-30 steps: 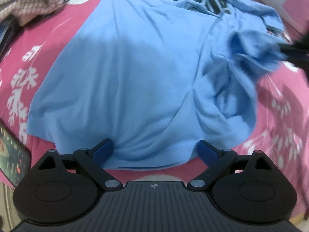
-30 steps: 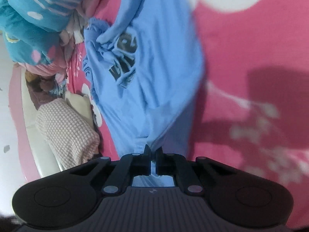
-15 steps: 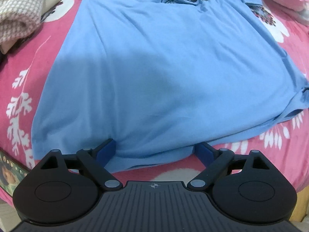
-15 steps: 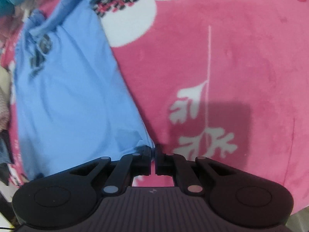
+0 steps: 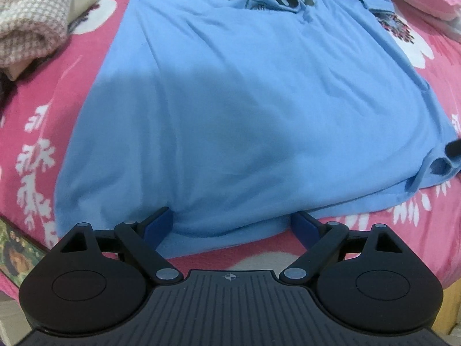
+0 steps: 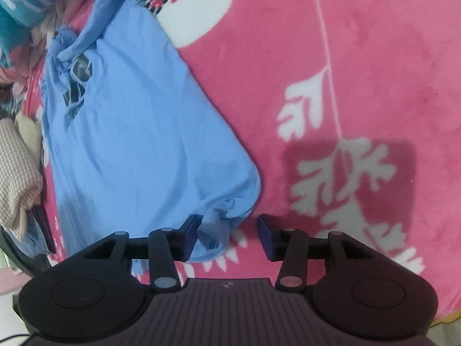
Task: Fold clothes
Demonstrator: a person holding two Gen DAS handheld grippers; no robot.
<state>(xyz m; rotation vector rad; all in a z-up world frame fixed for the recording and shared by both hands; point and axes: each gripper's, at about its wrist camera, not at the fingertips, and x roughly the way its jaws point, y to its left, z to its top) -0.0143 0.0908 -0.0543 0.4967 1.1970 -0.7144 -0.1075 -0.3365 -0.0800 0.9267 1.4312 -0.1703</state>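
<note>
Letting go: the right gripper (image 6: 229, 232) jaws are opening after a second pinched together on the blue T-shirt (image 5: 245, 101) corner.
Shirt now lies spread flat on the pink bed (image 6: 360, 72), corner crumpled at 7 o'clock between those jaws; left gripper (image 5: 233, 225) jaws stay wide apart over the hem. Folding can begin.

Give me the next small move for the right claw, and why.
Probably lift the right claw clear of the blue T-shirt. Its jaws are opening and the bunched hem corner lies loose between them, no longer pinched, with the shirt spread on the pink blanket. The left claw already stands open at the hem.
</note>
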